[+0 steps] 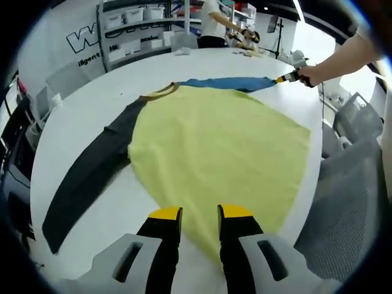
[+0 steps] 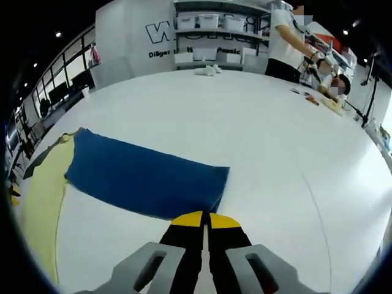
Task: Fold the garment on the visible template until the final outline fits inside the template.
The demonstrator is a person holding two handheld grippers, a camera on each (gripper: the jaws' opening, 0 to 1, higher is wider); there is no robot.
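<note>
A long-sleeved shirt lies flat on the white table (image 1: 79,116). Its body is yellow-green (image 1: 220,153), with a dark grey sleeve (image 1: 92,165) stretched toward the lower left and a blue sleeve (image 1: 226,83) pointing to the upper right. My left gripper (image 1: 200,214) is open just above the yellow hem, nothing between its fingers. In the right gripper view the blue sleeve (image 2: 141,174) lies spread out, and my right gripper (image 2: 207,220) is shut on its cuff edge. That right gripper (image 1: 286,77) also shows in the left gripper view, at the sleeve's end, held by a hand (image 1: 315,73).
Shelves with white bins (image 2: 214,30) stand behind the table. A person (image 2: 288,43) works at the far edge, near small items (image 2: 312,98) and a white cloth (image 2: 207,70). Grey chairs (image 1: 343,202) stand along the table's right side.
</note>
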